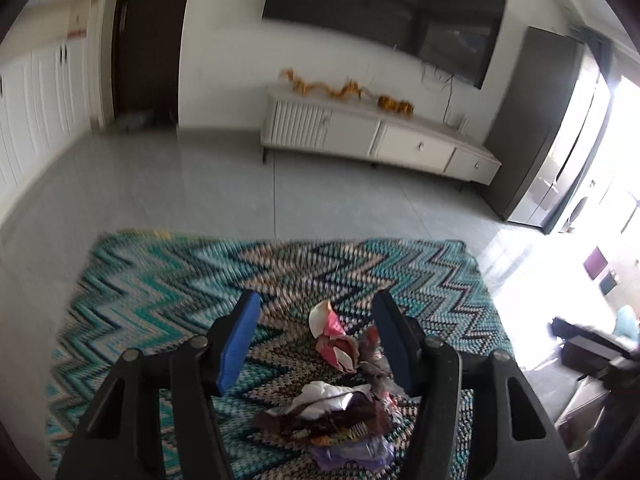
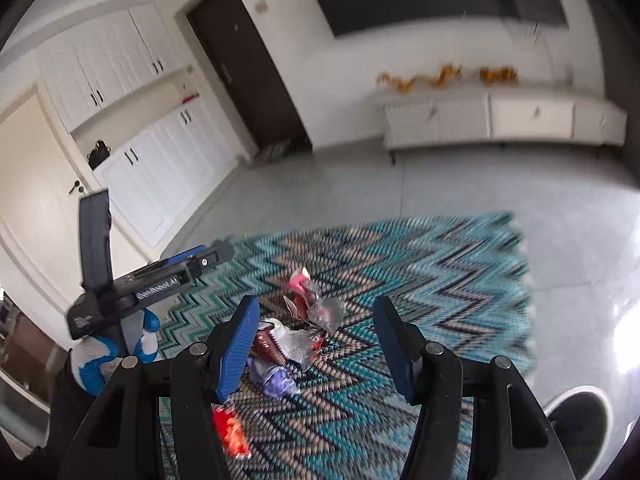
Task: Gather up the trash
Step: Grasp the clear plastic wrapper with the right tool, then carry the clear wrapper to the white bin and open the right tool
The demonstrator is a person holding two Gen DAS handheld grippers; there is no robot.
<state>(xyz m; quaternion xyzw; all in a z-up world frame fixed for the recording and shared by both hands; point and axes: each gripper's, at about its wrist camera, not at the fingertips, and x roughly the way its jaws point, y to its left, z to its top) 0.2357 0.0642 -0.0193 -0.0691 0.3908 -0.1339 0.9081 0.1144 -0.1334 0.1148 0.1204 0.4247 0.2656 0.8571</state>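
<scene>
The trash (image 1: 340, 392) lies in a loose pile of crumpled wrappers on a zigzag rug (image 1: 160, 292) of teal, tan and black, which is spread over a pale tiled floor (image 1: 200, 184). In the left wrist view the left gripper (image 1: 316, 336) hangs above the pile with its jaws wide apart and nothing between them; a pink and white wrapper (image 1: 326, 322) sits at the far end of the pile, dark brown wrappers (image 1: 332, 420) and white scraps in the middle, and a purple wrapper (image 1: 356, 454) nearest the camera.

In the right wrist view the right gripper (image 2: 316, 344) also hovers over the rug with its jaws spread and empty. The same pile (image 2: 296, 332) lies below and slightly left of its blue pads (image 2: 240, 344), with a red and orange wrapper (image 2: 232, 432) apart from the rest, close to the camera. The left gripper shows at the left edge of this view, held in a white and blue gloved hand (image 2: 108, 356).

Against the far wall stands a low white cabinet (image 1: 380, 140) with a dark television (image 1: 384, 16) mounted above it.
</scene>
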